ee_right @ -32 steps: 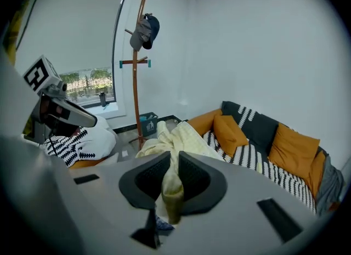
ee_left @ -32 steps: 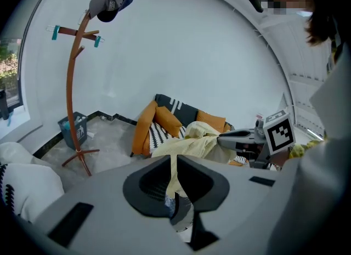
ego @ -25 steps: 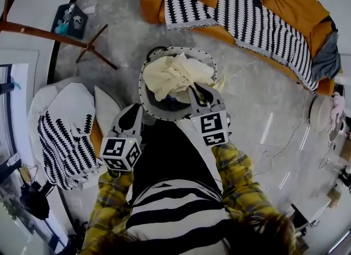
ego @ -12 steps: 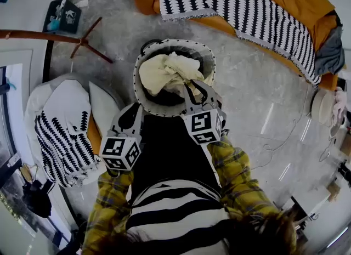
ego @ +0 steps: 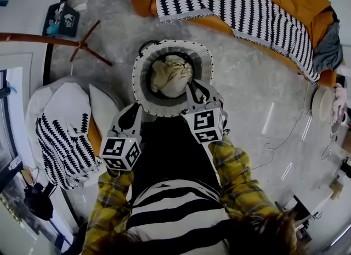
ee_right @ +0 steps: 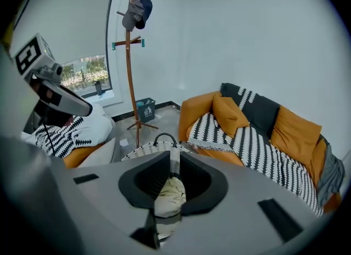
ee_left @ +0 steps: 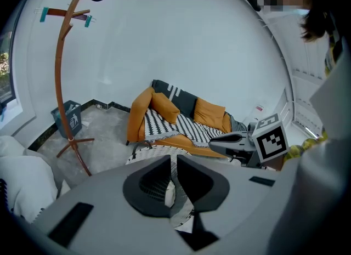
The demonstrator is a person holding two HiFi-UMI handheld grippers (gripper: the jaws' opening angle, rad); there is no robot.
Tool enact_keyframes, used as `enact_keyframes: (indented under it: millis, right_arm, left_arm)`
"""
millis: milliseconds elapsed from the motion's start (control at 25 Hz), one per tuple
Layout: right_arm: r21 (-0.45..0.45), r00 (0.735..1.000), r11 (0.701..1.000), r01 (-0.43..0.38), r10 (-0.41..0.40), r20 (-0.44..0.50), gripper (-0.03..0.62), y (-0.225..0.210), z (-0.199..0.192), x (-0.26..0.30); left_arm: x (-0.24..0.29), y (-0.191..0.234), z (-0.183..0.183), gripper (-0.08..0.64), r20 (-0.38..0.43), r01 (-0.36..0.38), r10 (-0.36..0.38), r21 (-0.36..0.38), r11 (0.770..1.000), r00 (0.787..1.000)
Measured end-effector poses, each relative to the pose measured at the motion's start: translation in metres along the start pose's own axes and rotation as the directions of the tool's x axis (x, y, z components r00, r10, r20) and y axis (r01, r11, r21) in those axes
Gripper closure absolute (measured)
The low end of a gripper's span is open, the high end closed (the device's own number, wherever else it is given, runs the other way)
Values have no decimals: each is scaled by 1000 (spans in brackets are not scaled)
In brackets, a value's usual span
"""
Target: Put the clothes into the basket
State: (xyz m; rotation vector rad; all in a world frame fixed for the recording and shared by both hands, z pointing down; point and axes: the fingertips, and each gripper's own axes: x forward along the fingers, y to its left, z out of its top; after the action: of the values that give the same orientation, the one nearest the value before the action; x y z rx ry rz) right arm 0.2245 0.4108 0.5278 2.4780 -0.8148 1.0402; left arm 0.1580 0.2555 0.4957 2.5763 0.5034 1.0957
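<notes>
Logged cream garment (ego: 171, 75) sunk from rim level into woven basket (ego: 140, 89); found right claw (ee_right: 174, 163) clenched on its edge, left claw (ee_left: 171, 163) closed, empty; could drag it back out if withdrawn unreleased.

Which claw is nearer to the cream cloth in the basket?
Right. The right claw grips the cream cloth over the basket; the left claw is outside its rim, empty.

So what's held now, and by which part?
Right gripper seems shut on the cream garment, by its near edge, in the basket; left gripper holds nothing.
</notes>
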Motion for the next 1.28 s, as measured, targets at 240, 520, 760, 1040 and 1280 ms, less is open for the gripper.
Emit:
enact_keyframes:
  millis: [240, 520, 760, 1040, 1280]
  right_arm:
    - [19, 1000, 1000, 23, -23, 17, 523, 0, 4, -9]
    - [149, 999, 988, 32, -38, 38, 540, -5, 12, -34]
    - [230, 995, 971, 59, -75, 60, 555, 1, 16, -57]
    - [267, 991, 960, 78, -103, 81, 565, 15, 19, -81]
    - [331, 991, 941, 70, -103, 83, 566, 26, 12, -95]
  left_arm:
    - [-5, -3, 2, 514, 18, 13, -13, 9, 1000, 1000]
    - [-14, -12, 21, 514, 51, 43, -45, 52, 998, 998]
    - [-37, -11, 35, 514, 91, 50, -57, 78, 996, 994]
    - [-61, -12, 42, 514, 124, 44, -56, 91, 995, 991]
    - [-78, -10, 44, 514, 143, 42, -57, 104, 994, 988]
